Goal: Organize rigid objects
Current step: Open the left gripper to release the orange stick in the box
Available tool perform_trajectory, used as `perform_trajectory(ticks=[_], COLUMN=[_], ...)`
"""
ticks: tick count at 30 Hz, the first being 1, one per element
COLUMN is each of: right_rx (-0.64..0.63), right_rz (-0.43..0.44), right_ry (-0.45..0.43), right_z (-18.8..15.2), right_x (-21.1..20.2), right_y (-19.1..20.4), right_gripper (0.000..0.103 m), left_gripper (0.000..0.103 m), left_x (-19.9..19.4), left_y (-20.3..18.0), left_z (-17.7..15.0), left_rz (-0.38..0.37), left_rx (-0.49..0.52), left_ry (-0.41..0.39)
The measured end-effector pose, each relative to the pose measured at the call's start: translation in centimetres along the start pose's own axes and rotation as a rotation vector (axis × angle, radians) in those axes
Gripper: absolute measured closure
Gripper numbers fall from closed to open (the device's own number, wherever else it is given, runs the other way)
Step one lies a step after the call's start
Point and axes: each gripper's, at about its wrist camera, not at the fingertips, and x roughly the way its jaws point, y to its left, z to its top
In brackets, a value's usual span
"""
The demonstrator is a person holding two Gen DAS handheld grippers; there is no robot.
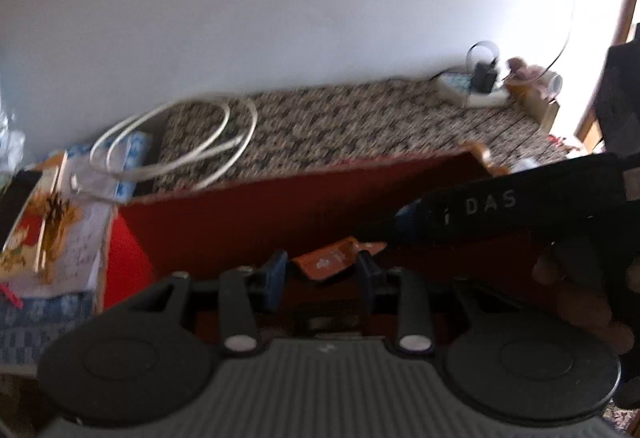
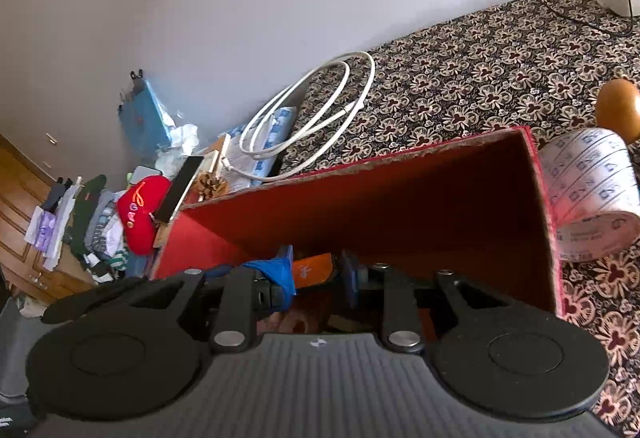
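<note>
I am carrying an orange packet (image 1: 332, 263) clamped in the left gripper (image 1: 322, 272) over the open red box (image 2: 400, 198), while the right gripper (image 2: 316, 274), fingers nearly together, seems to pinch it too; dropping it in remains.

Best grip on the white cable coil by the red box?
Take the white cable coil where its loops bunch together on the near side, coming from above with jaws across the strands. It lies flat on the carpet, so a side approach would likely only push it.
</note>
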Motion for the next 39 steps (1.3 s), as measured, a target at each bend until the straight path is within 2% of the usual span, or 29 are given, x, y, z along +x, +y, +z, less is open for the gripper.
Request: perform_trajectory(ticks=[2, 4, 11, 14, 18, 23, 29, 39], right_rx=[-0.024, -0.063, -0.106, -0.130, -0.121, -0.105, -0.116, -0.126], right_rz=[0.001, -0.045, -0.093, -0.115, -0.124, -0.147, -0.175, -0.222], right_ry=[-0.013, -0.016, -0.025, -0.030, -0.031, -0.034, -0.048, -0.046], right_z=[0.1, 0.0, -0.5, -0.5, -0.3, -0.3, -0.5, -0.4], right_x=[-0.1, 0.0, 0.0, 0.1, 0.3, 0.3, 0.3, 0.6], right_y=[0.4, 0.7, 1.2, 1.5, 1.3, 1.1, 1.4, 1.4], right_gripper=[0.095, 0.095, 0.095, 0.095, 0.095, 0.095, 0.095, 0.095], left_gripper=[0.074, 0.080, 0.077, 0.072, 0.071, 0.061, 0.055, 0.052], left_x=[1.1, 1.7, 2.0, 2.0, 2.2, 2.2, 2.2, 2.3], left_y=[0.2, 0.7, 0.7, 0.7, 0.7, 0.5, 0.6, 0.6], left_z=[-0.2, -0.4, -0.4, -0.3, -0.2, -0.2, -0.2, -0.2], left_rz=[0.044, 0.054, 0.110, 0.121, 0.129, 0.156, 0.172, 0.196], left_rx=[-0.008, -0.030, -0.039, -0.037, -0.034, -0.023, -0.027, -0.023], left_ry=[0.041, 0.067, 0.083, 0.083, 0.089, 0.079, 0.075, 0.074])
